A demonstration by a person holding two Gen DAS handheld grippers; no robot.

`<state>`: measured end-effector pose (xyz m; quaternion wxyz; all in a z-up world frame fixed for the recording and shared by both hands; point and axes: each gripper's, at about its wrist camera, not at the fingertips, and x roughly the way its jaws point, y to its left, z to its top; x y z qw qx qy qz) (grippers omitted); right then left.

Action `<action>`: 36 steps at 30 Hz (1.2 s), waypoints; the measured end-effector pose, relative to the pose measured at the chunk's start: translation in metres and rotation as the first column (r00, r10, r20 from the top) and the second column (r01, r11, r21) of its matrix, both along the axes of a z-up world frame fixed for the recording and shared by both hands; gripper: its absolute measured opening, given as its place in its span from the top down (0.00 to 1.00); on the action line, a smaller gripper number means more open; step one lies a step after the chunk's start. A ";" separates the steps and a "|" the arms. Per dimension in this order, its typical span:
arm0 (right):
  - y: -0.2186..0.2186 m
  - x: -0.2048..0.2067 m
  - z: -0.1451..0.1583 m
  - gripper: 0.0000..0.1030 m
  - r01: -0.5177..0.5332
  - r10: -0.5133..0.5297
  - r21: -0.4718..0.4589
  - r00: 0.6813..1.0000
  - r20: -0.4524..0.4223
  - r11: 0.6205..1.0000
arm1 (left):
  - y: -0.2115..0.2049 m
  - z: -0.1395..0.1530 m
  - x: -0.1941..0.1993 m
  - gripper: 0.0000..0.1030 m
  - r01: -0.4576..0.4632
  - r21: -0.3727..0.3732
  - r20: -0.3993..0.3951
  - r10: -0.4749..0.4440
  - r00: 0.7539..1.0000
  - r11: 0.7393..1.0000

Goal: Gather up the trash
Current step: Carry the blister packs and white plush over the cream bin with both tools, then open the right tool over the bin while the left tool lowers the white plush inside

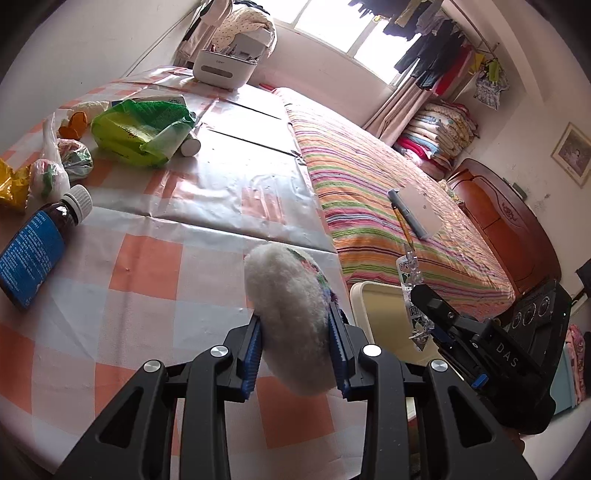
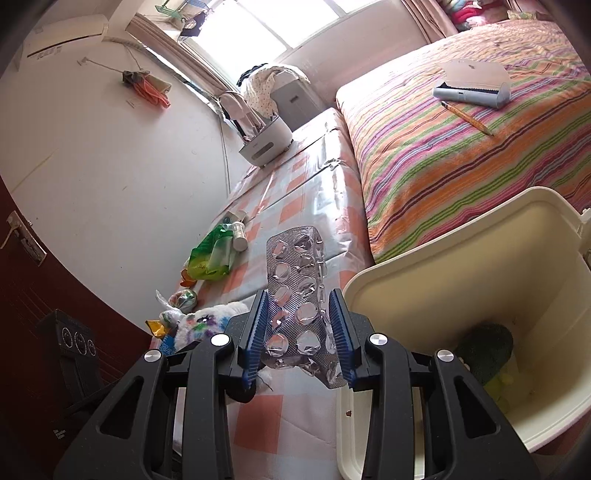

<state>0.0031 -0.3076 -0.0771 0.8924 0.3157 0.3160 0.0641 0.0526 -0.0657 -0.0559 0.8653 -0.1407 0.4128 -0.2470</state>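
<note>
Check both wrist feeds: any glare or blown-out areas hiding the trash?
Left wrist: window blown out, glare washes the tablecloth; fluffy pad in the left gripper stays sharp. Right wrist: window overexposed, sheen on the cloth; blister pack in the right gripper and bin clear. Both: fisheye bending, dark corners.

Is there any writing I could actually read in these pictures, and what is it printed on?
"DAS": on the black body of the right hand-held gripper.
Blue label of the brown bottle: white print, too small to read.
White box on the table: grey logo, too blurred.
Green packet: print unreadable.
</note>
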 end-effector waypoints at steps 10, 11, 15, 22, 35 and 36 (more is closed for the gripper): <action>-0.020 -0.029 0.002 0.67 0.162 -0.162 -0.120 0.987 0.014 0.979 | -0.044 0.007 -0.008 0.70 0.088 0.034 0.016 -0.088 0.996 0.996; -0.021 -0.032 0.003 0.67 0.179 -0.178 -0.138 0.984 0.021 0.974 | -0.048 0.008 -0.008 0.70 0.095 0.037 0.018 -0.096 0.995 0.995; -0.030 -0.044 0.006 0.67 0.252 -0.249 -0.190 0.968 0.036 0.949 | -0.062 0.010 -0.011 0.69 0.123 0.045 0.023 -0.124 0.992 0.991; -0.052 -0.055 0.007 0.66 0.382 -0.388 -0.271 0.921 0.035 0.884 | -0.079 0.014 -0.014 0.69 0.154 0.056 0.033 -0.156 0.987 0.986; -0.077 -0.067 -0.002 0.25 0.447 -0.447 -0.122 0.894 0.024 0.886 | -0.098 0.012 -0.015 0.69 0.195 0.076 0.030 -0.197 0.980 0.978; -0.078 -0.068 -0.002 0.25 0.454 -0.454 -0.116 0.891 0.030 0.883 | -0.098 0.012 -0.014 0.69 0.197 0.078 0.030 -0.200 0.979 0.977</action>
